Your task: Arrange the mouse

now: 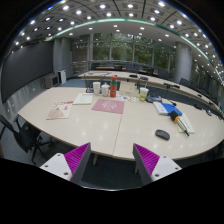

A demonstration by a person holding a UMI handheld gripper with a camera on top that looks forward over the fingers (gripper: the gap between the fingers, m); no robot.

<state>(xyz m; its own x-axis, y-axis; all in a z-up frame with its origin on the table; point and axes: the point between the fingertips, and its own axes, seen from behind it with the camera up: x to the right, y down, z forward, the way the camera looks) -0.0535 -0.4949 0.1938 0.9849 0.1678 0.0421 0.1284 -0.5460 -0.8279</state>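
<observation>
Tool (pixel 110 162) is hanging released, nothing btw its fingers; mouse (pixel 162 134) is lying far ahead on surface (pixel 125 128). Risk: approaching off-line, tool is pushing mouse away.

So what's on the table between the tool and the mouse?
Nothing: in the gripper view, only bare table lies between the open tool and the mouse, which sits ahead and to the right.

A small dark grey mouse (pixel 162 134) lies flat on the pale tabletop, in the lower right of the frame. It has a rounded oval shape and sits alone near the table's front edge, just below a cluster of blue and yellow items.
</observation>
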